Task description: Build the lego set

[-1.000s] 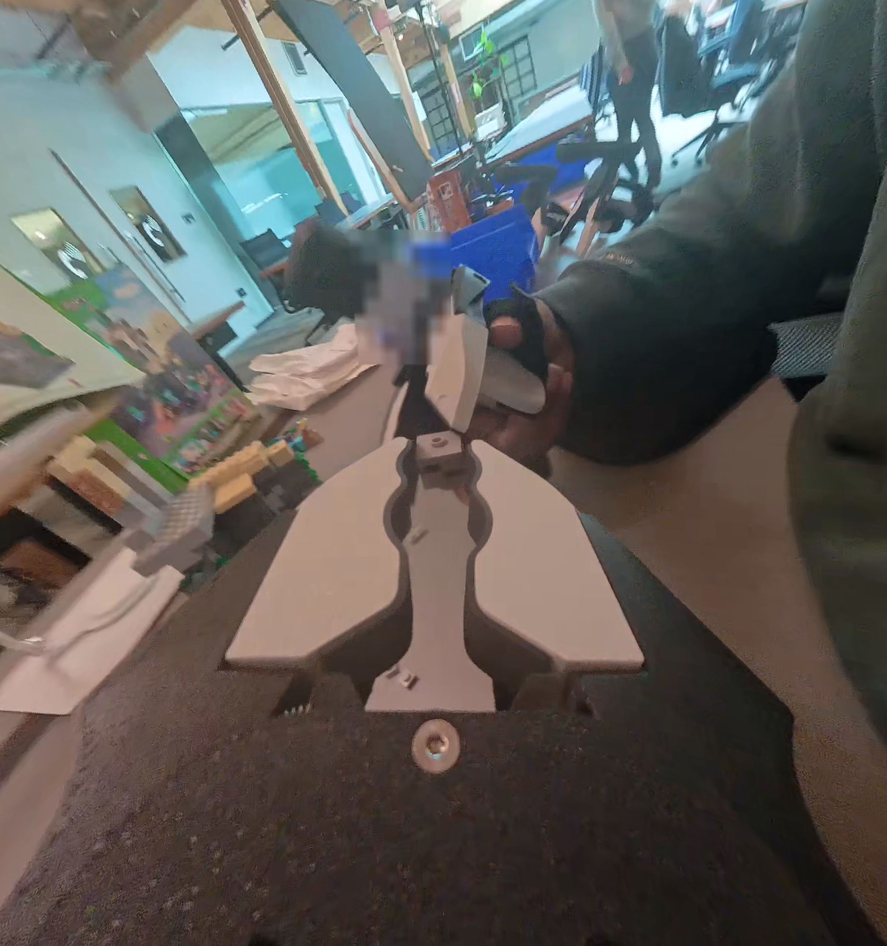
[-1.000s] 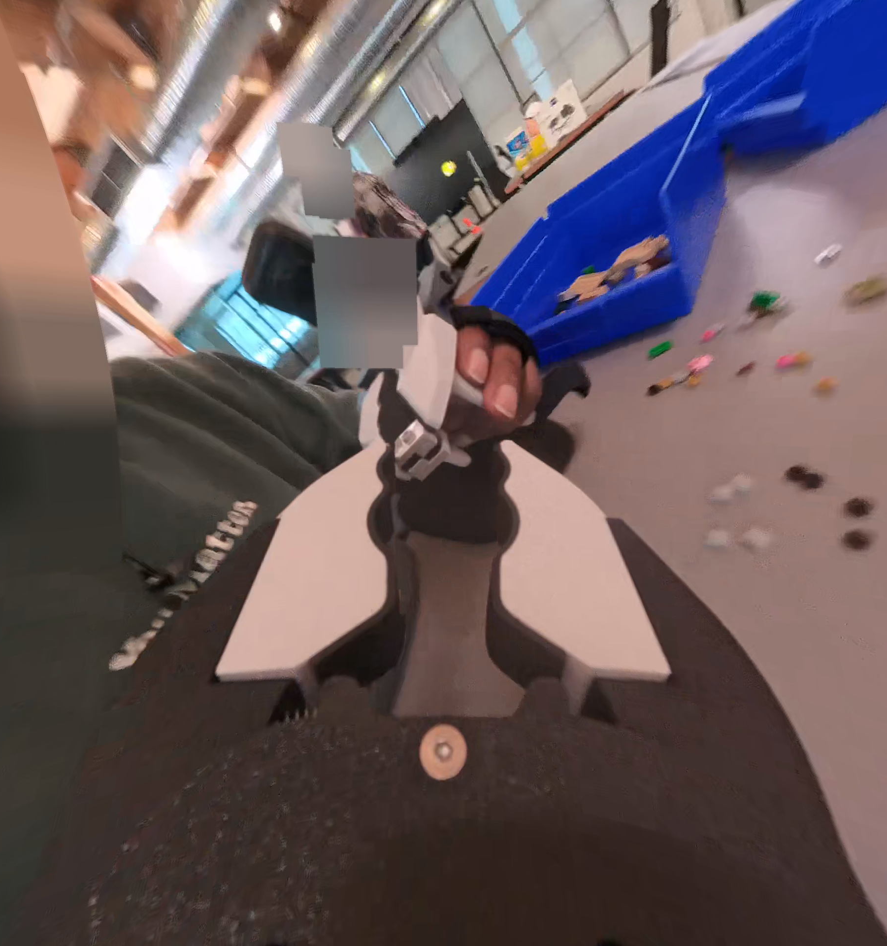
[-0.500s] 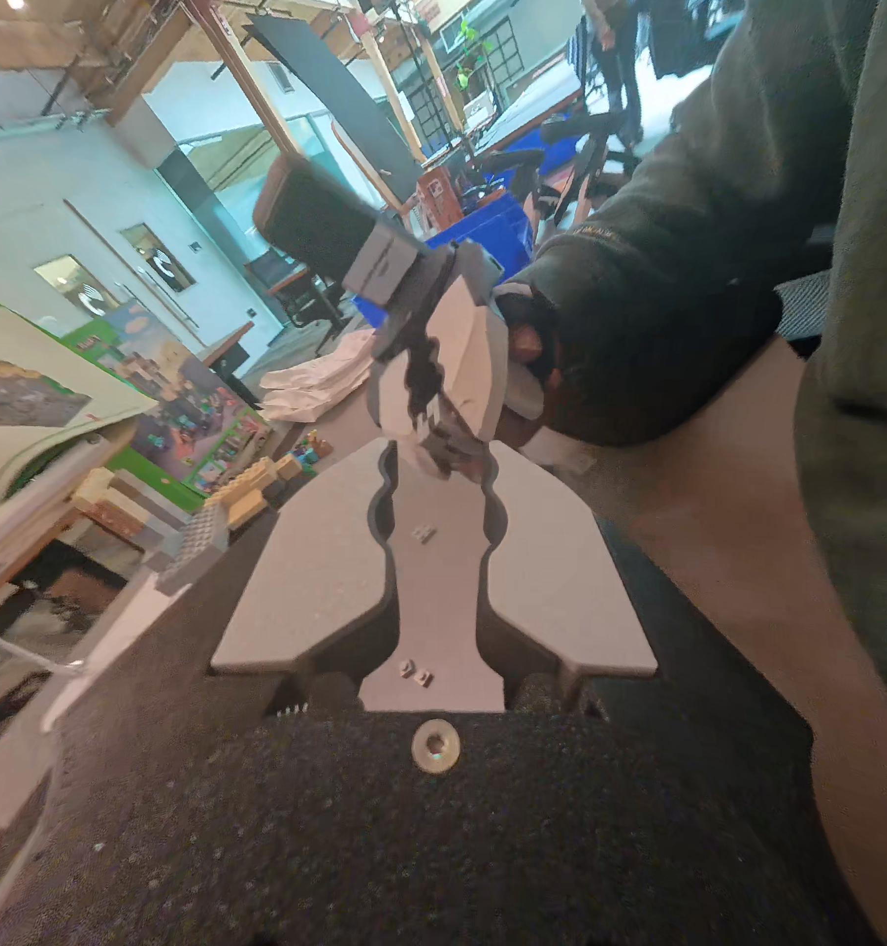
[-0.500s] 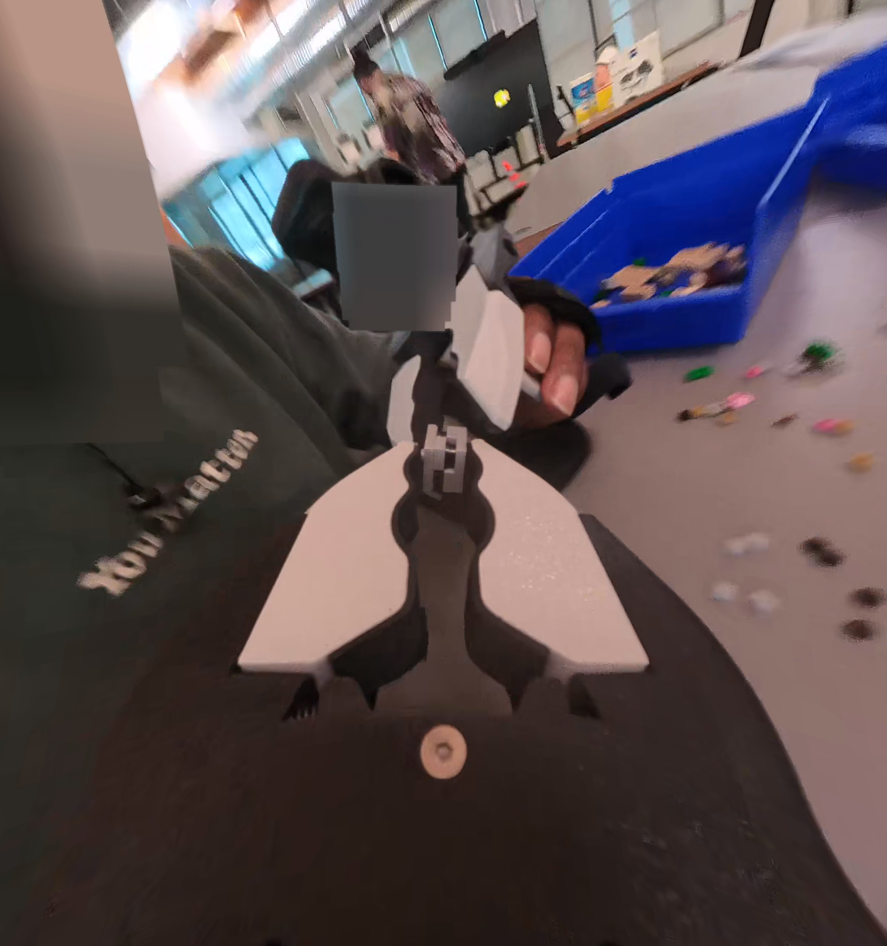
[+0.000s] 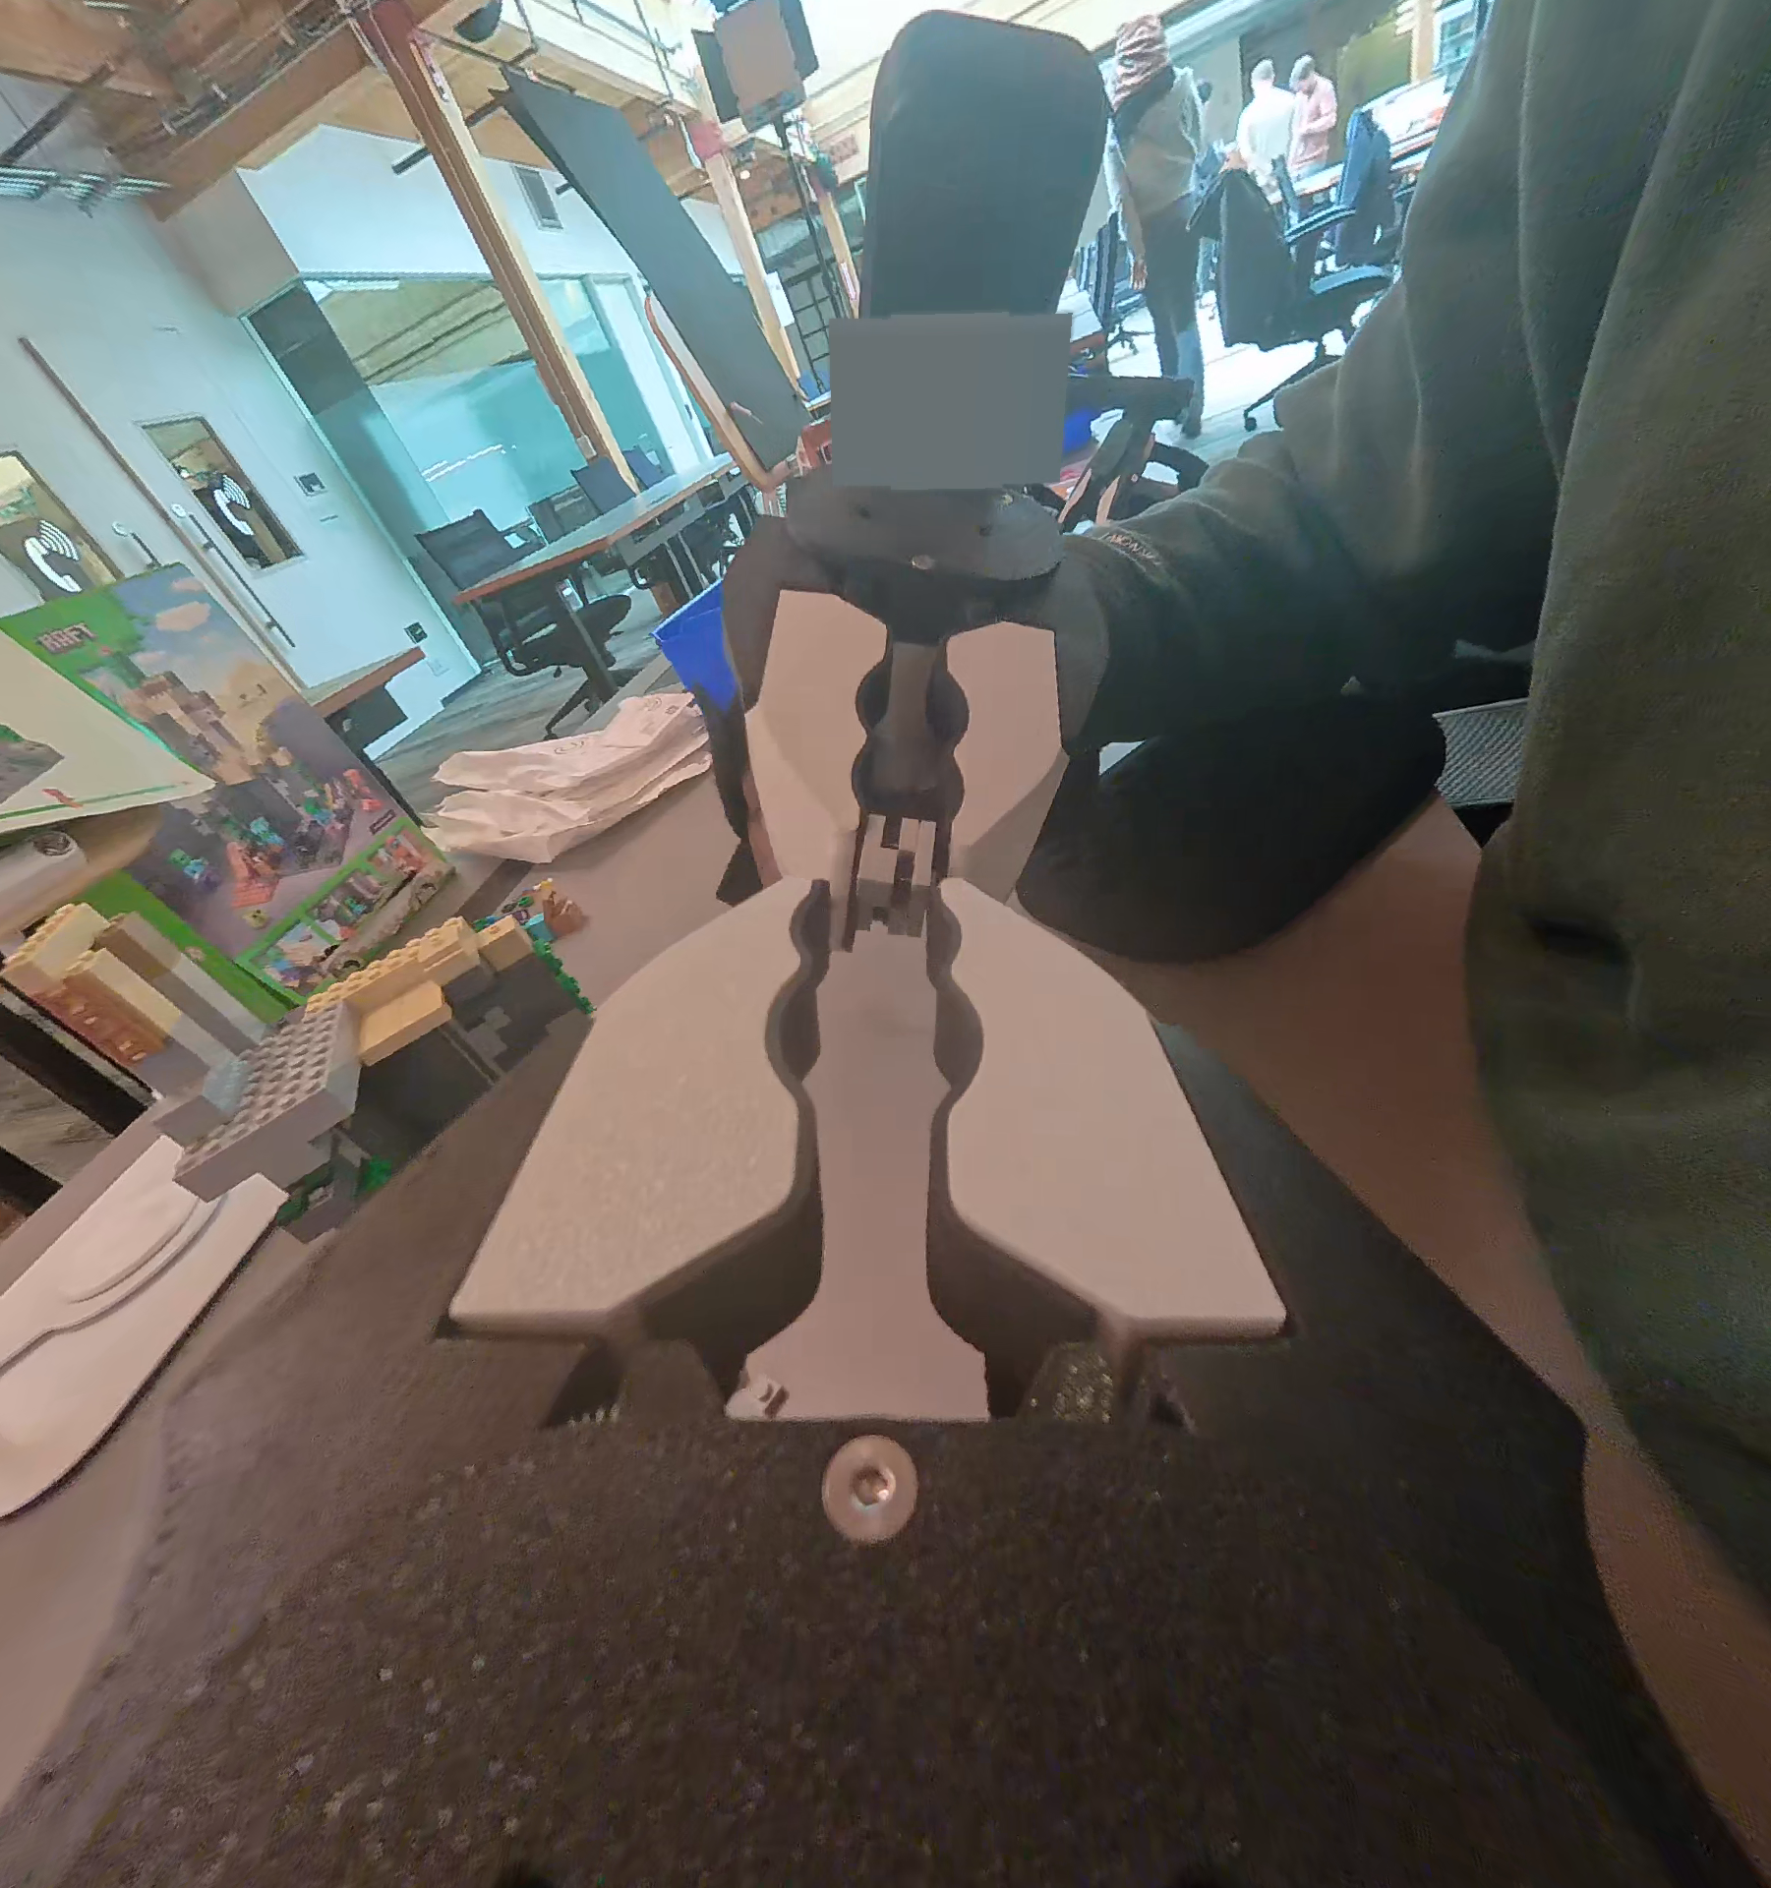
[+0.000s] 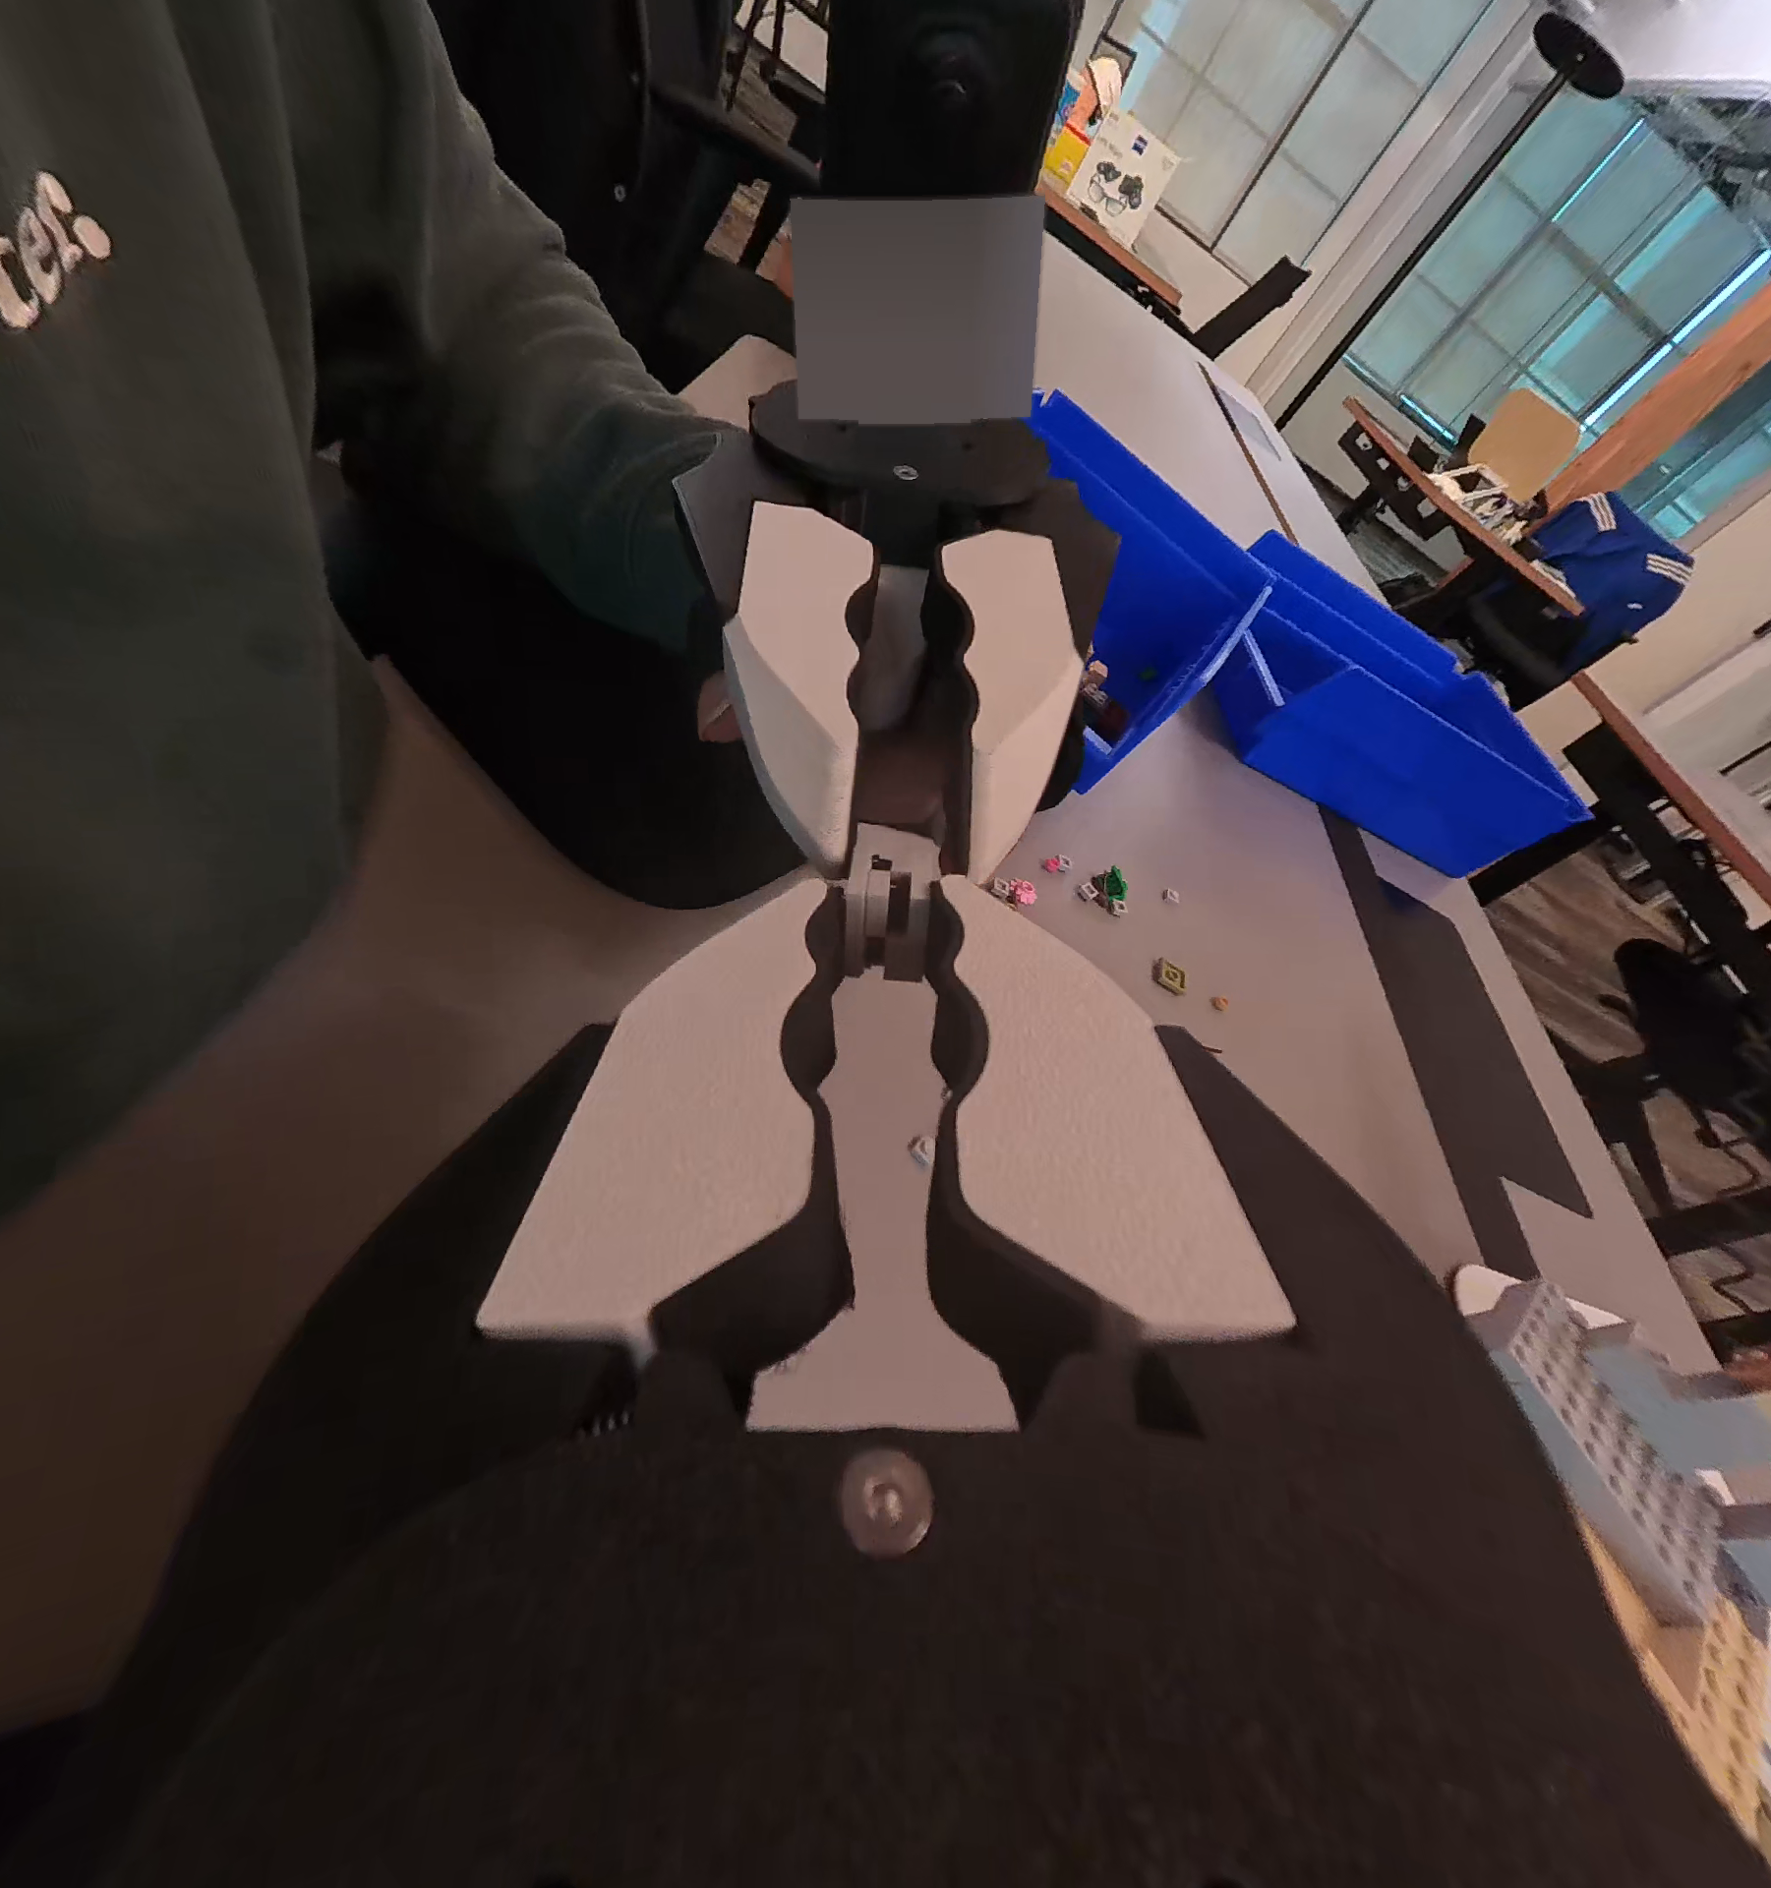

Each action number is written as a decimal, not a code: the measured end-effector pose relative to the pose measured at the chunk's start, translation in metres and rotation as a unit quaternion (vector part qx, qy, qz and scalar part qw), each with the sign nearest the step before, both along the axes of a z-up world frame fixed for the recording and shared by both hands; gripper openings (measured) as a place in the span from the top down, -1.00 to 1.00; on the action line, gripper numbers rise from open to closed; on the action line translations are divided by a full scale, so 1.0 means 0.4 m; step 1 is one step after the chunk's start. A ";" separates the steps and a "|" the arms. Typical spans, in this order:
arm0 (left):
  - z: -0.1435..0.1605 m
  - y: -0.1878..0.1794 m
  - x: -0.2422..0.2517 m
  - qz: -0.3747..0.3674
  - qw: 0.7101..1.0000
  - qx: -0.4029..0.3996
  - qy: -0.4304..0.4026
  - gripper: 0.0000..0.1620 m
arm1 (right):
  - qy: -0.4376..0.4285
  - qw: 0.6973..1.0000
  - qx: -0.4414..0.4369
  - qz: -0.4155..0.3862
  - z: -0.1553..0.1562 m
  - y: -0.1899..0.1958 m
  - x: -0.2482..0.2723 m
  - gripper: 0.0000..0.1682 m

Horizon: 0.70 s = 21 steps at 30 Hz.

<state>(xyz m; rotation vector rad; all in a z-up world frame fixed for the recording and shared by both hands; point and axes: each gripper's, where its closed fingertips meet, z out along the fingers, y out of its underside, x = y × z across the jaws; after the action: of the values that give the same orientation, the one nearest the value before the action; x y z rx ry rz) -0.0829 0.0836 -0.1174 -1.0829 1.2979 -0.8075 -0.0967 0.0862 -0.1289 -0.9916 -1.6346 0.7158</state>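
The left claw (image 5: pixel 876 904) and the right claw (image 6: pixel 886 925) are held tip to tip above the worktop (image 6: pixel 1259 919), each pointing at the other. Between the meeting tips a small grey lego piece (image 6: pixel 883 919) is pinched. The fingers of both claws are drawn close together around it, but which claw actually bears it cannot be told, since the tips overlap.

Left of that grey piece, in the left wrist view, a partly built lego model (image 5: pixel 278 1083) of grey and tan bricks is seen on the worktop, with a white sheet (image 5: pixel 74 1338) in front of it and a picture-printed box (image 5: pixel 278 807) leaning behind. White plastic bags (image 5: pixel 574 766) lie beyond the model. A dark green sleeve (image 5: pixel 1320 613) is seen at the right.

In the right wrist view, loose small bricks (image 6: pixel 1095 894) are scattered on the worktop just right of the grey piece, and blue bins (image 6: pixel 1371 715) stand farther right. Glass partitions, office chairs and wooden beams fill the room behind.
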 end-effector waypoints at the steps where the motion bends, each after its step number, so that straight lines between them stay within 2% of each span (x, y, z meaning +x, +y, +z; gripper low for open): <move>1: -0.001 0.000 0.000 0.002 1.000 0.004 0.003 0.79 | 0.000 1.000 0.001 -0.001 -0.001 0.000 0.000 0.83; 21: 0.001 0.001 -0.010 0.017 0.998 0.057 0.011 0.85 | 0.000 0.999 0.029 -0.040 0.002 0.010 -0.015 0.83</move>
<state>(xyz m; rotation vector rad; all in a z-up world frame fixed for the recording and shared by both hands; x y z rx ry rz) -0.0869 0.0841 -0.1169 -1.0222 1.3243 -0.6903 -0.1028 0.0903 -0.1279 -1.0105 -1.5971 0.6111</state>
